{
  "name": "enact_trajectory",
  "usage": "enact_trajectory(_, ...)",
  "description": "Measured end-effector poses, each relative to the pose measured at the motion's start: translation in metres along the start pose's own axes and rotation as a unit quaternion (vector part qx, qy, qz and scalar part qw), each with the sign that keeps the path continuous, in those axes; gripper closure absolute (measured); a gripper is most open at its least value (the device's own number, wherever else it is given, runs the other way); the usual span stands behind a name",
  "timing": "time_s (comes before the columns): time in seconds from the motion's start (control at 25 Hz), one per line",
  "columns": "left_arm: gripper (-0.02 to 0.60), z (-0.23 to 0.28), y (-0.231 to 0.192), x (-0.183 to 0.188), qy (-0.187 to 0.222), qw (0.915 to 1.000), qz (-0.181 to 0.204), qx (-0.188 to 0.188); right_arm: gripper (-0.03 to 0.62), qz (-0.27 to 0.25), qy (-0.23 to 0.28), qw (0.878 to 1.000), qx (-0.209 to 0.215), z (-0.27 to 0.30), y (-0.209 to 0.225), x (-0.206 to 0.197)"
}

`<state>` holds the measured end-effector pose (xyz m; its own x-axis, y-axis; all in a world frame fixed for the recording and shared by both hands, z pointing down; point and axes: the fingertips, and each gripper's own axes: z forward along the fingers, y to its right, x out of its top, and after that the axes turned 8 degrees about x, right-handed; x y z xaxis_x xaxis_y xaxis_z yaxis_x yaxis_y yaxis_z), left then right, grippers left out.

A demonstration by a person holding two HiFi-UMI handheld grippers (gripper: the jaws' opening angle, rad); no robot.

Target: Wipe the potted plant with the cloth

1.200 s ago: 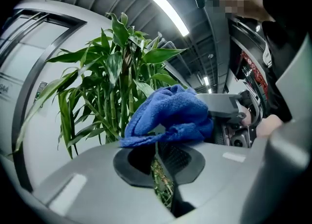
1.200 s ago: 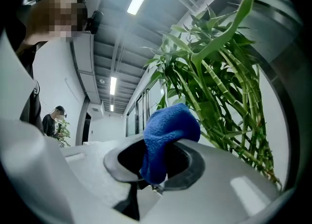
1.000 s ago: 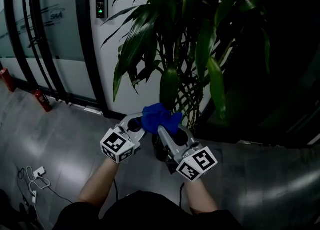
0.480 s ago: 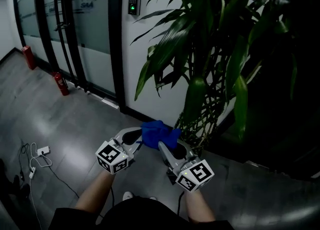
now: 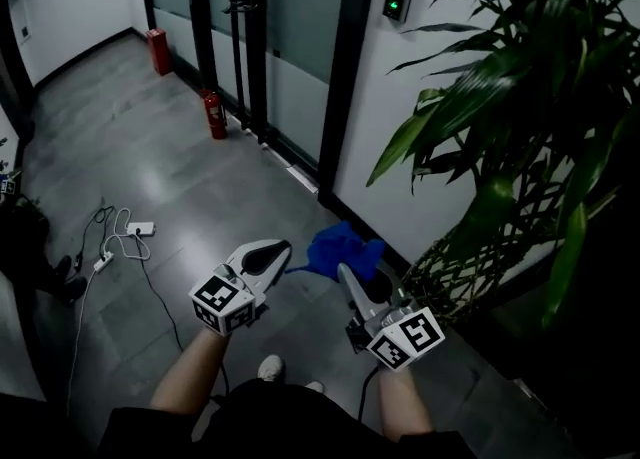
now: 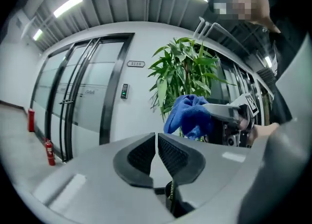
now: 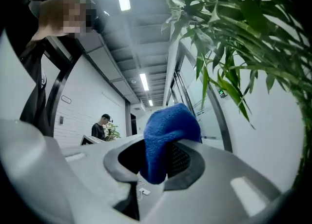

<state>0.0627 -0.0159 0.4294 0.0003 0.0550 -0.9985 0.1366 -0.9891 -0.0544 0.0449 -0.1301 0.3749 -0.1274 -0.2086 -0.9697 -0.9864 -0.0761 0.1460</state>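
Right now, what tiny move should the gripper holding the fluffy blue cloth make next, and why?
Probably carry the right gripper rightward and up to the nearest long leaf of the tall green potted plant. Its jaws are shut on the fluffy blue cloth, but the cloth touches no leaf yet. The left gripper is shut and empty.

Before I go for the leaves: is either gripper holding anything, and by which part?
Right gripper clamps the cloth by a bunched fold; the rest bulges above the jaws. Left gripper is shut, empty.
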Motion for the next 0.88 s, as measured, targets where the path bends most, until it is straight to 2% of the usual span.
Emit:
enact_trajectory(0.12, 0.558, -0.018, -0.017, -0.001, -0.002, 0.9994, 0.012, 0.033, 0.508, 0.014, 0.011, 0.999, 0.027, 0.012, -0.006, -0.004)
enact_trajectory(0.24, 0.558, -0.016, -0.021, 0.002, 0.004, 0.9988, 0.020, 0.044, 0.508, 0.009, 0.026, 0.998, 0.048, 0.016, -0.007, 0.002)
enact_trajectory(0.36, 0.558, 0.007, -0.021, 0.004, 0.005, 0.9990, 0.031, 0.031, 0.508, -0.004, 0.032, 0.998, 0.049, 0.018, 0.001, 0.009)
enact_trajectory(0.52, 0.558, 0.042, -0.042, -0.016, -0.021, 0.9987, 0.046, 0.004, 0.508, -0.013, 0.029, 0.999, 0.042, 0.034, 0.005, 0.005)
enact_trajectory(0.6, 0.558, 0.058, -0.058, -0.023, -0.021, 0.9988, 0.036, -0.026, 0.508, -0.028, 0.025, 0.999, 0.034, 0.052, 0.002, -0.001)
enact_trajectory(0.68, 0.558, 0.086, -0.063, -0.026, -0.015, 0.9956, 0.040, -0.083, 0.508, -0.061, 0.016, 0.998, 0.000, 0.065, 0.009, -0.007)
enact_trajectory(0.76, 0.558, 0.125, -0.060, -0.024, -0.006, 0.9866, 0.052, -0.155, 0.508, -0.092, 0.009, 0.994, -0.051, 0.073, 0.030, -0.010)
enact_trajectory(0.88, 0.558, 0.174, -0.060, -0.017, 0.005, 0.9657, 0.056, -0.253, 0.508, -0.099, 0.028, 0.985, -0.137, 0.087, 0.060, -0.006)
